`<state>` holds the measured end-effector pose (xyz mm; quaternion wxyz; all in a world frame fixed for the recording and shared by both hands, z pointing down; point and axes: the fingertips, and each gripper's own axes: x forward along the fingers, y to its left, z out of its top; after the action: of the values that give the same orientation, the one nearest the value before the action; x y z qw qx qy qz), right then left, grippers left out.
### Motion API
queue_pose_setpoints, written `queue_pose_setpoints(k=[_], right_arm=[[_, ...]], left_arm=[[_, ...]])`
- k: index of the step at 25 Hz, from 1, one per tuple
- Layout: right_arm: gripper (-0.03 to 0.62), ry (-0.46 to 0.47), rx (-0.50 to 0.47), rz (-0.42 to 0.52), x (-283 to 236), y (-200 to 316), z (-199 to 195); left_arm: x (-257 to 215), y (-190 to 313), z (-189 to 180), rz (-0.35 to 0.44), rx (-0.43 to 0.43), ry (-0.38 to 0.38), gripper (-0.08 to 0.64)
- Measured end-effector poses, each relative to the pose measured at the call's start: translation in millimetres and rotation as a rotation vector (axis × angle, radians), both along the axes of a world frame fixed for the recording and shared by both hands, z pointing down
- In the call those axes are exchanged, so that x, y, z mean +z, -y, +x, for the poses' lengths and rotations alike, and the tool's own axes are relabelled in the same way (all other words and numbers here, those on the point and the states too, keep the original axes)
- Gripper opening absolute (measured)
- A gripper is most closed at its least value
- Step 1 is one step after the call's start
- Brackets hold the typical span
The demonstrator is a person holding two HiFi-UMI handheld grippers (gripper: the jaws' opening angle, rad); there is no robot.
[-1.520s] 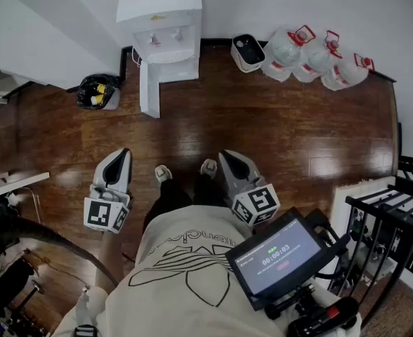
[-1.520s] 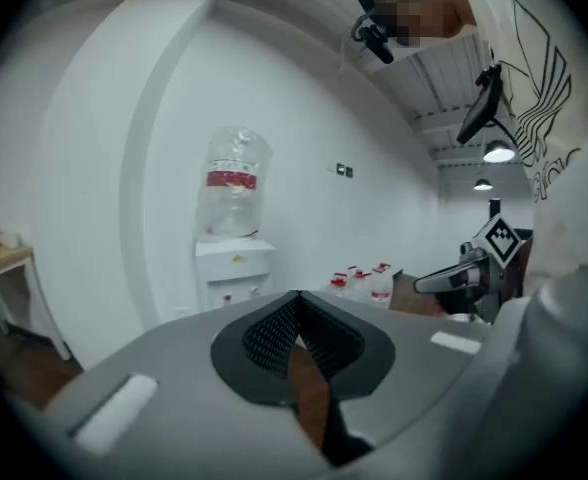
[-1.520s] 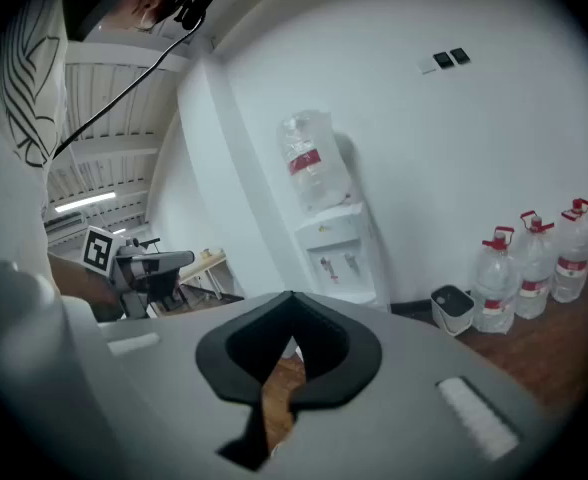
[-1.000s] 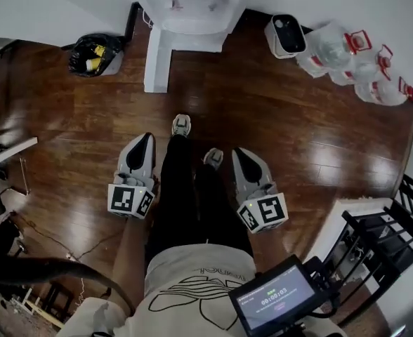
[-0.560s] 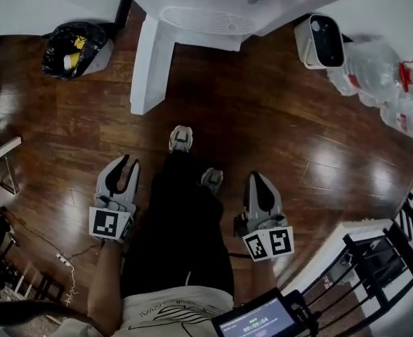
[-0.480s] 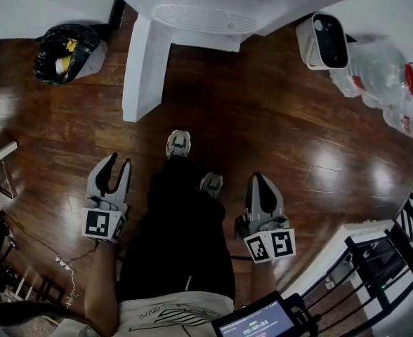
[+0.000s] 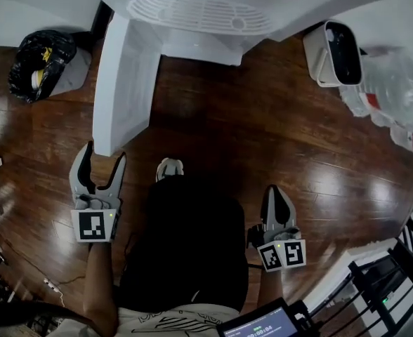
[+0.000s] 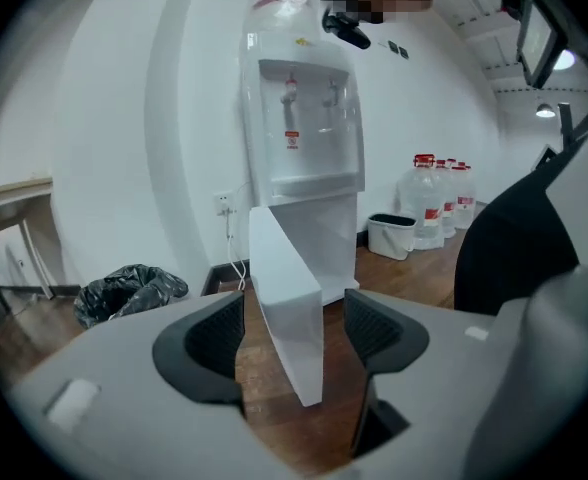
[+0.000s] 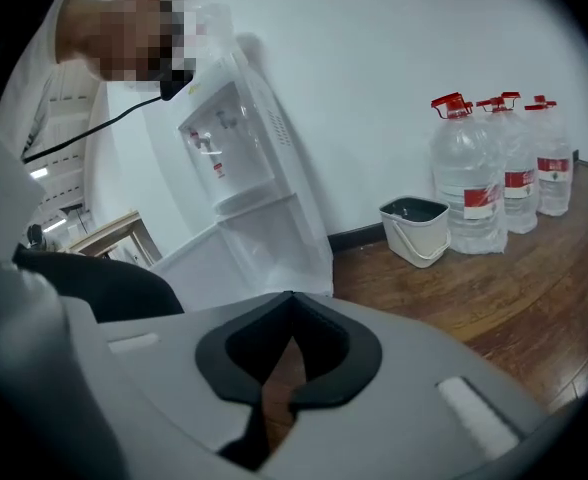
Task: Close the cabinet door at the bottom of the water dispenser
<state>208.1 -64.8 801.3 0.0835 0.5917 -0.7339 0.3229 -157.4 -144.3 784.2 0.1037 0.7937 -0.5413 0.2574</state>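
Observation:
The white water dispenser (image 7: 199,16) stands against the wall, and its bottom cabinet door (image 7: 119,83) is swung out towards me. My left gripper (image 7: 102,153) sits just at the door's free edge, its jaws opening. In the left gripper view the door (image 8: 286,308) lines up with the gap of the left gripper (image 8: 292,328), and the pads are not touching it. My right gripper (image 7: 277,199) hangs shut and empty beside the person's right leg. In the right gripper view the right gripper (image 9: 292,303) points towards the dispenser (image 9: 239,158).
A black rubbish bag (image 7: 41,62) lies left of the dispenser. A white bin (image 7: 336,55) and several water bottles (image 7: 396,97) stand to its right. The person's shoe (image 7: 168,168) is between the grippers. A black rack (image 7: 396,279) is at lower right.
Both grippers have dropped lower while the view moved closer to the dispenser. The left jaws went from shut to wide apart. The right jaws stayed shut.

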Motion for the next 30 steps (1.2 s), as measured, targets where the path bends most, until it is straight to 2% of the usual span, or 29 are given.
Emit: queue_pose_setpoints(k=[3, 6, 8, 10, 13, 14, 15, 16, 17, 18, 19, 22, 25, 29, 30], right_arm=[[0.003, -0.022, 0.007, 0.026, 18.0, 10.7, 5.2], [0.003, -0.036, 0.020, 0.069, 29.5, 24.6, 9.4], [0.003, -0.075, 0.006, 0.097, 35.5, 28.7, 13.5], [0.005, -0.107, 0.001, 0.111, 42.1, 28.5, 18.8], [0.003, -0.115, -0.015, 0.113, 52.8, 23.8, 21.5], [0.005, -0.118, -0.039, 0.116, 56.4, 22.7, 19.1], [0.005, -0.121, -0.071, 0.121, 59.3, 22.5, 14.8], [0.007, -0.120, -0.108, 0.129, 61.2, 23.7, 8.4], [0.046, -0.114, -0.148, 0.137, 62.3, 27.2, -0.1], [0.166, -0.105, -0.189, 0.147, 62.6, 33.8, -10.2], [0.251, -0.101, -0.228, 0.163, 61.7, 43.6, -21.1], [0.267, -0.134, -0.343, 0.266, 50.9, 84.6, -56.2], [0.276, -0.206, -0.435, 0.345, 43.0, 130.2, -83.6], [0.273, -0.220, -0.393, 0.415, 27.1, 187.5, -94.8], [0.239, -0.217, -0.376, 0.425, 23.8, 195.6, -94.4]], left_arm=[[16.5, 16.8, 2.1, 0.039, -0.001, -0.021, 0.300], [15.0, 33.3, 5.9, 0.146, 0.022, -0.016, 0.282], [13.8, 38.2, 17.0, 0.209, 0.034, -0.013, 0.299], [12.4, 38.2, 42.9, 0.226, 0.072, -0.102, 0.322], [5.5, 25.5, 100.9, 0.207, 0.253, -0.356, 0.391], [5.4, 18.6, 114.9, 0.201, 0.322, -0.385, 0.353], [8.9, 11.8, 122.2, 0.197, 0.374, -0.363, 0.205], [16.2, 5.9, 122.8, 0.188, 0.405, -0.308, 0.137], [26.1, 1.5, 117.6, 0.168, 0.411, -0.253, 0.121], [35.8, -0.7, 108.2, 0.143, 0.389, -0.219, 0.094], [43.3, -0.9, 96.5, 0.121, 0.345, -0.208, 0.062], [48.5, 2.3, 66.3, 0.118, 0.218, -0.224, 0.040], [50.4, -1.3, 52.7, 0.125, 0.181, -0.211, 0.038], [56.1, -3.9, 43.1, 0.138, 0.155, -0.209, 0.033], [58.0, -3.7, 40.9, 0.145, 0.146, -0.212, 0.032]])
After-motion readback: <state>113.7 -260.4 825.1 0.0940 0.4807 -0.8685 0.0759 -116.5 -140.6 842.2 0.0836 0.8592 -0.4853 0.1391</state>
